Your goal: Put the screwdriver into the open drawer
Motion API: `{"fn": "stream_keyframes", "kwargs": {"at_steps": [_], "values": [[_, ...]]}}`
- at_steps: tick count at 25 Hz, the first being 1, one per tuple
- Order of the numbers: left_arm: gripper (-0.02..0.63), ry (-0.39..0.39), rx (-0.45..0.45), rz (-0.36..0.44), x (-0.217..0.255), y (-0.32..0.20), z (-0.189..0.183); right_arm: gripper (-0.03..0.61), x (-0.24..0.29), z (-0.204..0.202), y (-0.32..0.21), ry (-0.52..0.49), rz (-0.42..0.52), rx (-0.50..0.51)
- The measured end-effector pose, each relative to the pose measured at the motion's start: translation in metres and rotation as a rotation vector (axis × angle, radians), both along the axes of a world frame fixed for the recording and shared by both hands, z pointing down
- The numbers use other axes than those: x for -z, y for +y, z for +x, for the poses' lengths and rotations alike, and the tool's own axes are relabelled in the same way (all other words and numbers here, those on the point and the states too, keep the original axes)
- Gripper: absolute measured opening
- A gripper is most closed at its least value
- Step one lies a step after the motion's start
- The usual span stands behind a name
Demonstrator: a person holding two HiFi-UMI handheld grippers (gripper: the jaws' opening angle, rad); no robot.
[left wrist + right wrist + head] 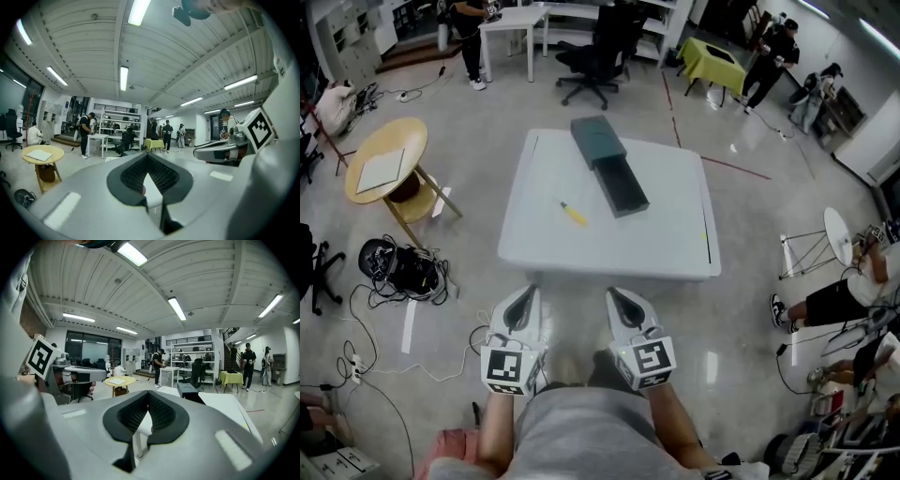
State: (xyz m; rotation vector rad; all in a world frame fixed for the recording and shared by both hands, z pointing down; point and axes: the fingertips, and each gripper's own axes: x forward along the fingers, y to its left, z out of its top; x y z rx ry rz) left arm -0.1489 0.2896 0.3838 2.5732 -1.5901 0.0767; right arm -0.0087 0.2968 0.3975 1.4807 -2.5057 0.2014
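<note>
A yellow screwdriver (573, 214) lies on the white table (675, 244), just left of the dark drawer box (598, 141). The box's drawer (623, 186) is pulled out toward me and stands open. Both grippers hang in front of the table's near edge, well short of the screwdriver. The left gripper (525, 294) is shut with nothing in it, its pads meeting in the left gripper view (147, 158). The right gripper (620, 296) is also shut and empty (149, 398). Past its jaws, the right gripper view shows the drawer box (190, 391) on the table (229, 406).
A round wooden table (386, 159) stands to the left, with a black bag and cables (398, 267) on the floor near it. An office chair (595, 52) and a white desk (514, 21) are behind the table. People sit and stand at the right (834, 300).
</note>
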Motion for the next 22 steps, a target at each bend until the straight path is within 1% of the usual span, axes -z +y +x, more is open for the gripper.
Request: {"fn": "stream_keyframes", "kwargs": {"at_steps": [4, 8, 18, 22], "values": [[0.011, 0.003, 0.022, -0.007, -0.006, -0.011, 0.001, 0.003, -0.002, 0.003, -0.015, 0.004, -0.005, 0.019], [0.011, 0.012, 0.050, -0.001, -0.004, -0.034, 0.005, 0.003, -0.005, 0.005, -0.042, -0.001, -0.006, 0.048], [0.012, 0.002, 0.149, -0.049, -0.021, -0.119, 0.009, 0.003, -0.020, 0.002, -0.142, 0.004, -0.046, 0.167], [0.011, 0.002, 0.189, -0.079, -0.032, -0.150, 0.011, 0.003, -0.033, 0.000, -0.180, 0.002, -0.087, 0.215]]}}
